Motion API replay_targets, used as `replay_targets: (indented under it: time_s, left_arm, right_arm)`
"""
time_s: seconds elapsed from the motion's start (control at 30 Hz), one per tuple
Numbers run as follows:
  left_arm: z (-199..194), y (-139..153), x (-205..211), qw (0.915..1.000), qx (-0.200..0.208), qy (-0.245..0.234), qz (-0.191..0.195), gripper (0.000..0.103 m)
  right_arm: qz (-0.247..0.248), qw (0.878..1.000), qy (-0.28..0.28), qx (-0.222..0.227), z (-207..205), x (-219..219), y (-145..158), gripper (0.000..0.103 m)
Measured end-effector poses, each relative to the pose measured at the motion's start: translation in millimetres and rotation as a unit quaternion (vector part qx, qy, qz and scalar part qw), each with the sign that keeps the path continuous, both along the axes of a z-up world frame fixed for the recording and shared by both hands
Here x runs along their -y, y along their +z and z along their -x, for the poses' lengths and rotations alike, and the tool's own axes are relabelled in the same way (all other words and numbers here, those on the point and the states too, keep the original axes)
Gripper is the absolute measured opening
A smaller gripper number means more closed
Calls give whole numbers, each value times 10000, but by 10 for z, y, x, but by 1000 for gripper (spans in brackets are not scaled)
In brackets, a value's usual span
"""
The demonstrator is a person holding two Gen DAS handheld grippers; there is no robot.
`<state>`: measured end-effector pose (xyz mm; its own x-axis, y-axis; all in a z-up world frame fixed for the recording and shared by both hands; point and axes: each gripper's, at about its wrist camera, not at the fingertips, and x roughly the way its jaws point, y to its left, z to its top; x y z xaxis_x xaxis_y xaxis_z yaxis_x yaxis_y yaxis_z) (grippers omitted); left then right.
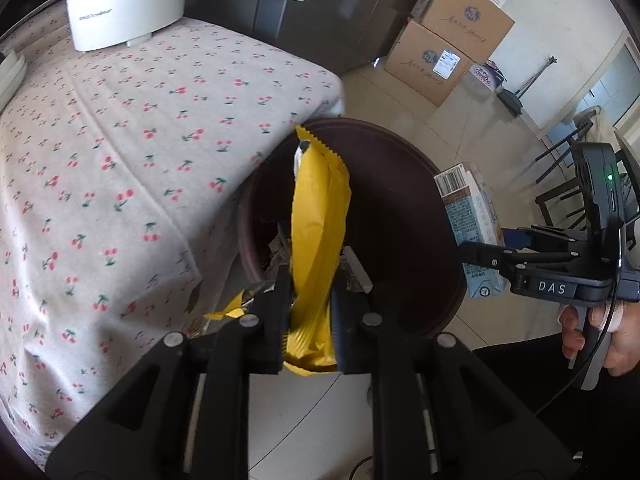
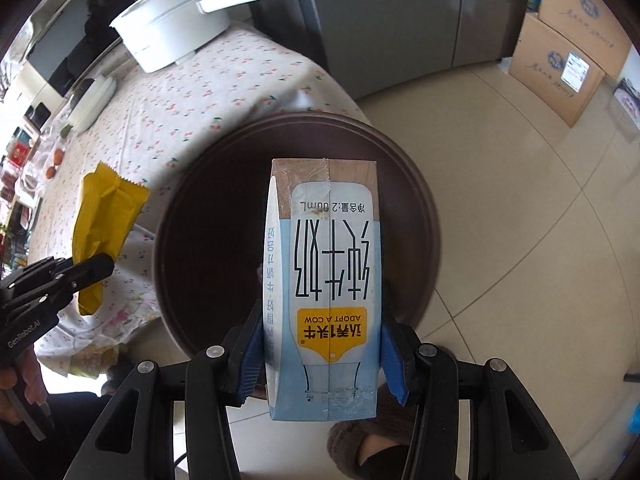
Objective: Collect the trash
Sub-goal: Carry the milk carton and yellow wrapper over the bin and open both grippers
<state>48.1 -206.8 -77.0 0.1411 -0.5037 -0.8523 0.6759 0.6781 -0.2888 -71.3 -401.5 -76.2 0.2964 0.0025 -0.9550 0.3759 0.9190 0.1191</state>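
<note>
Left gripper [image 1: 310, 304] pinches the yellow wrapper [image 1: 318, 216] above the brown bin [image 1: 404, 160]. Right gripper [image 2: 322, 356] clamps the milk carton [image 2: 326, 280] over that bin's rim, beside the table's corner [image 1: 312, 80].

The wrapper [image 1: 318, 216] is plain yellow with a zigzag-cut edge. The carton [image 2: 326, 288] is pale blue and white, with a wood-brown band at its far end, a yellow label and dark lettering. The bin [image 2: 208, 240] is dark brown. The cloth over the tabletop [image 1: 120, 140] is off-white, dotted with small red cherries on green stems. The pot [image 1: 120, 0] is white. Both grippers are black; the right gripper [image 2: 324, 364] has blue pads [image 2: 390, 360]. The boxes [image 1: 452, 40] are tan. The floor [image 2: 520, 200] is cream tile.
</note>
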Motion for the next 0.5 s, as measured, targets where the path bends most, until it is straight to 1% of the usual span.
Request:
replay_targets:
  time_s: [0.03,0.07,0.1,0.13,0.17,0.37,0.5]
  left_arm:
    - [-1,-4,44,10000,44,-46,37,27]
    - [-3,-6,83,9999,136,-55,48,45]
    - [9,-13,119,9998,189,-33,31,57]
    - [0,-15,135,9996,268,101,-28,74]
    - [-6,-12,132,9991,350,239,-83,82]
    - [-39,-33,39,9961,532,505,-486,85]
    - [-57,-35,-118,9946,513,691,-585,86]
  right_arm:
    - [-2,10000,-28,-5,18,36,-11,51]
    - [-5,10000,-55,-8,33,63,-18,51]
    - [-6,10000,-85,-10,46,88,-23,51]
    - [-15,9999,-105,-10,48,102,-25,51]
    - [-22,9999,-125,-7,57,121,-26,51]
    - [-58,9999,-141,52,33,133,6,52]
    - [-47,9999,-55,98,-28,52,32,52]
